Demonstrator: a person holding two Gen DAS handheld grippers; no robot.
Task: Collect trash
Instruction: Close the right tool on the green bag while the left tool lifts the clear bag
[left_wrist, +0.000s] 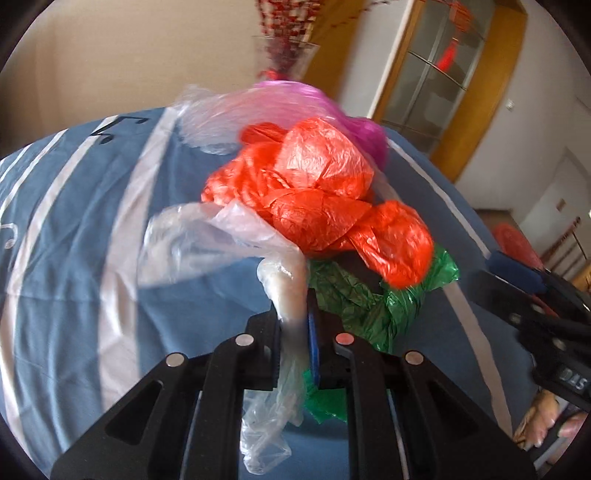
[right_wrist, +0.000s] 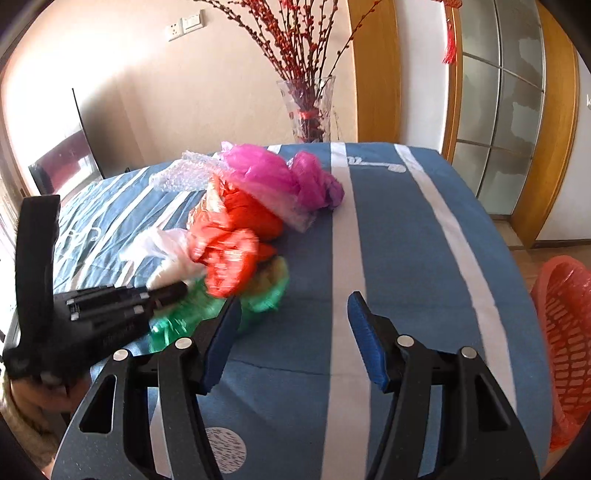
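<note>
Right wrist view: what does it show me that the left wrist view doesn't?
Only the right wrist view shows the open, empty right gripper, the whole red basket off the table's edge, and the wall switches. Only the left wrist view shows the left gripper shut on the clear bag, close up. Both show the red bags, pink bag, green bag and striped blue cloth.
</note>
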